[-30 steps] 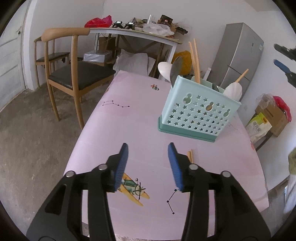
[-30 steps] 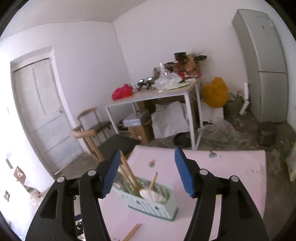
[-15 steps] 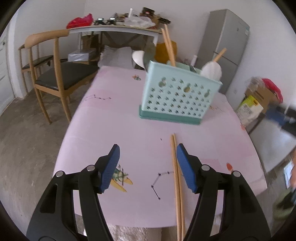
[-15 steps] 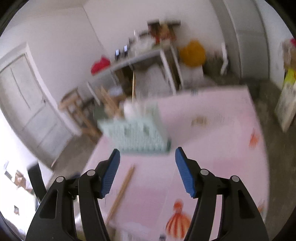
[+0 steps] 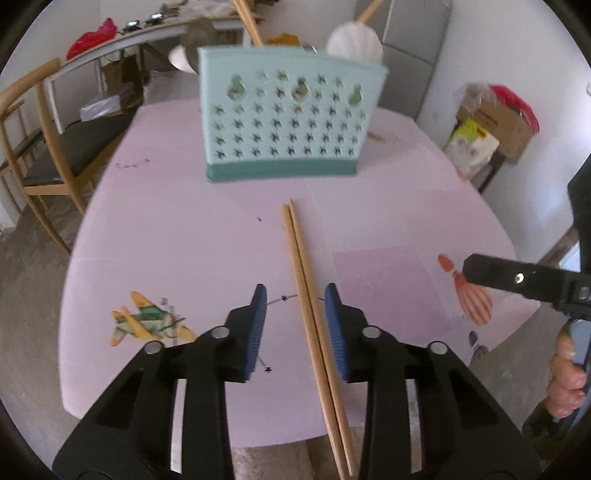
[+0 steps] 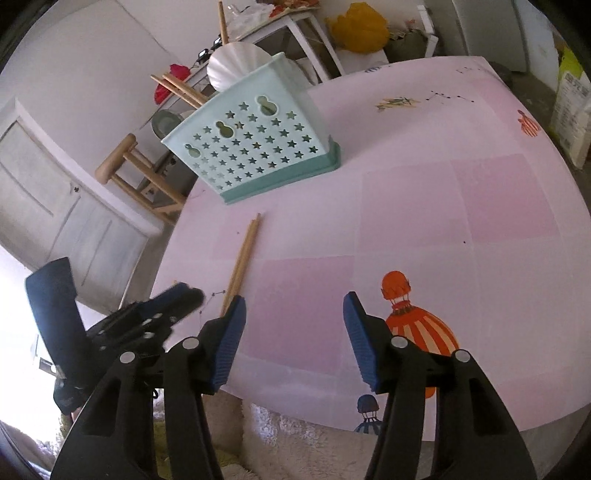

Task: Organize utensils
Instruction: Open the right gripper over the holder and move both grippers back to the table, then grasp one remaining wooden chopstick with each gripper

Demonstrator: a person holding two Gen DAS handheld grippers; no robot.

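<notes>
A pair of wooden chopsticks [image 5: 300, 266] [image 6: 243, 254] lies on the pink tablecloth [image 5: 166, 240], pointing at a mint star-holed utensil basket [image 5: 288, 122] [image 6: 255, 151]. The basket holds more chopsticks and a white shell-shaped spoon [image 5: 354, 44]. My left gripper [image 5: 295, 287] straddles the lying pair. Its jaws are closing, and the sticks run close by the right pad [image 5: 334, 325] with a gap to the left one. My right gripper [image 6: 294, 297] hovers over the table's near edge. Its jaws are closing slightly, with nothing between them. The left gripper [image 6: 181, 295] shows at its left.
A wooden chair [image 5: 37, 147] stands left of the table. Behind are a cluttered white desk [image 5: 147, 33], a grey fridge [image 5: 413, 37] and a cardboard box [image 5: 495, 122]. Small wooden sticks [image 6: 397, 101] lie far right on the cloth. A hand [image 5: 565, 376] holds the right gripper.
The left gripper moved forward and down over the lying chopsticks, opened wider, then narrowed around them. The right gripper dropped from high above to the table's near edge.
</notes>
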